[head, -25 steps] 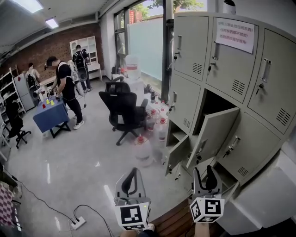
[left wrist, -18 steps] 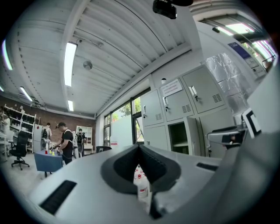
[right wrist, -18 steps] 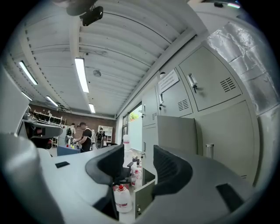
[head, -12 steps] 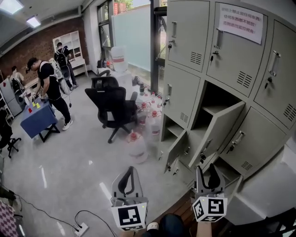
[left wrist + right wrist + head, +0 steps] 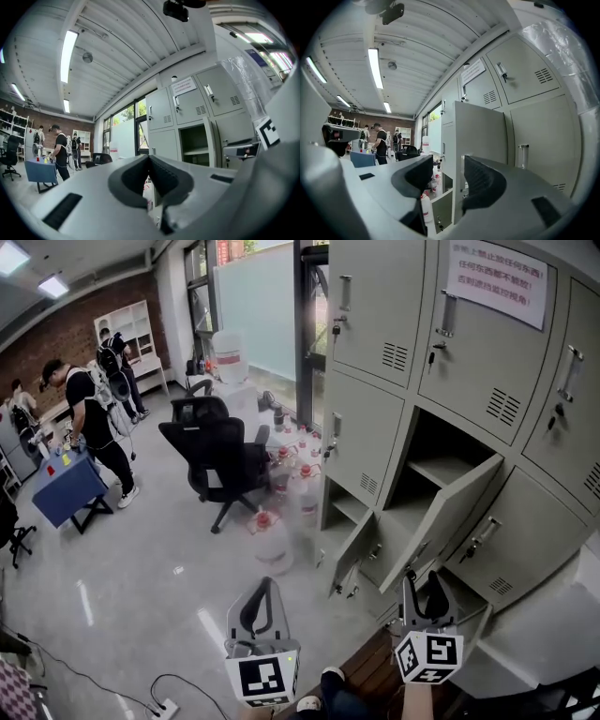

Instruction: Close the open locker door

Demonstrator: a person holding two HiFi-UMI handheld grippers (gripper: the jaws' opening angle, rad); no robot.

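A bank of grey lockers [image 5: 394,352] fills the right of the head view. One middle-row locker door [image 5: 452,519] hangs open toward me, showing its shelf [image 5: 441,465]. Below and left of it, a smaller lower door [image 5: 354,557] is also ajar. My right gripper [image 5: 424,594] is open and empty, just below the open door's lower corner and apart from it. In the right gripper view the door's edge [image 5: 480,140] stands upright beyond the right gripper [image 5: 447,168]. My left gripper [image 5: 261,601] is shut on nothing, over the floor to the left. The left gripper [image 5: 149,161] faces the open locker [image 5: 194,145].
Several water jugs [image 5: 272,540] stand on the floor by the lockers' left end. A black office chair [image 5: 220,460] is behind them. People stand by a blue table [image 5: 66,486] at far left. A power strip [image 5: 167,706] lies on the floor at bottom left.
The view has moved closer to the lockers, and the open door now looms larger above the right gripper. Both grippers keep the same pose.
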